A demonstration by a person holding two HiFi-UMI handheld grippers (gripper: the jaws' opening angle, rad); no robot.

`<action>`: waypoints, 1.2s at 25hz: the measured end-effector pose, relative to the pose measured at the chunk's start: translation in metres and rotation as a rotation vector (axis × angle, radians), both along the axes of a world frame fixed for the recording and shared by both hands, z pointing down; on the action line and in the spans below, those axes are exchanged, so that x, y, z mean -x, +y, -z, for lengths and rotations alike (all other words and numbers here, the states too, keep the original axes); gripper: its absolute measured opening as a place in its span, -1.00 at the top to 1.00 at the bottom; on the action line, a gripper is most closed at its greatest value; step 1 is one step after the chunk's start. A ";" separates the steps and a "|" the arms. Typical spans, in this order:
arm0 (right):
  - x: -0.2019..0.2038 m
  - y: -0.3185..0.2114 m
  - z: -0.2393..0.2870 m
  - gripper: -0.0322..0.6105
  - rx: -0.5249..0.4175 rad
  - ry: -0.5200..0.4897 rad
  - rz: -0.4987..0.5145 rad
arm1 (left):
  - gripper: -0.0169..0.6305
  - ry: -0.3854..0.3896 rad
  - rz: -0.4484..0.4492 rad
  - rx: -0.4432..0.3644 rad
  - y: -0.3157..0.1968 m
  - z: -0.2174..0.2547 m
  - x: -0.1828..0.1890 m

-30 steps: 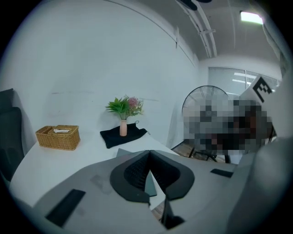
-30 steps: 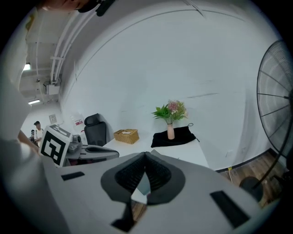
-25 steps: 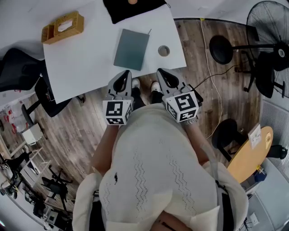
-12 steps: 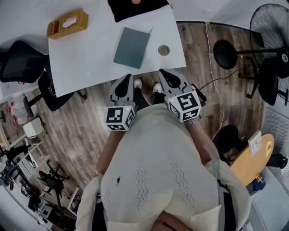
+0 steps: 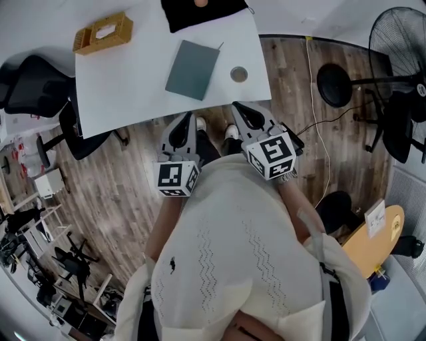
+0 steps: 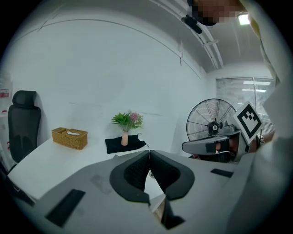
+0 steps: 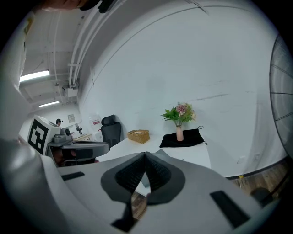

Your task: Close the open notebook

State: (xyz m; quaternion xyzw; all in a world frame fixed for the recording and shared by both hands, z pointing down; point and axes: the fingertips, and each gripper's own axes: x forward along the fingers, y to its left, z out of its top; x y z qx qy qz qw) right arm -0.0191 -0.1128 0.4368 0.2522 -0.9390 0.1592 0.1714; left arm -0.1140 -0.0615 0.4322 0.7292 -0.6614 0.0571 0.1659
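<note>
A grey-green notebook (image 5: 193, 69) lies shut and flat on the white table (image 5: 120, 80), near its front edge. Both grippers hang in front of the person's body, off the table and short of its edge. My left gripper (image 5: 181, 120) is shut with nothing between its pads; the left gripper view shows its jaws (image 6: 149, 153) pressed together. My right gripper (image 5: 239, 110) is shut and empty too, its pads meeting in the right gripper view (image 7: 145, 155). Neither touches the notebook.
A wicker basket (image 5: 103, 31) stands at the table's far left. A black cloth (image 5: 203, 12) with a vase of flowers (image 6: 125, 130) lies at the back. A small round object (image 5: 239, 74) sits right of the notebook. A standing fan (image 5: 399, 40) is at the right, a black chair (image 5: 33, 86) at the left.
Both grippers have drawn back slightly from the table's edge, the left one a little more. The notebook has stayed shut in the same place.
</note>
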 end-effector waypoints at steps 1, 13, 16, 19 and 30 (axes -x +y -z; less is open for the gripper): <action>0.000 -0.001 0.002 0.90 -0.004 -0.005 0.003 | 0.91 -0.007 0.005 -0.004 0.001 0.001 0.000; 0.007 -0.001 0.061 0.90 -0.126 -0.073 0.066 | 0.91 -0.097 0.083 -0.138 0.005 0.061 0.012; 0.003 -0.004 0.073 0.90 -0.140 -0.087 0.061 | 0.91 -0.096 0.100 -0.173 0.006 0.078 0.015; -0.004 -0.007 0.087 0.90 -0.154 -0.104 0.044 | 0.91 -0.101 0.110 -0.199 0.006 0.090 0.018; -0.019 -0.016 0.118 0.90 -0.217 -0.151 -0.019 | 0.91 -0.120 0.174 -0.227 0.011 0.098 0.045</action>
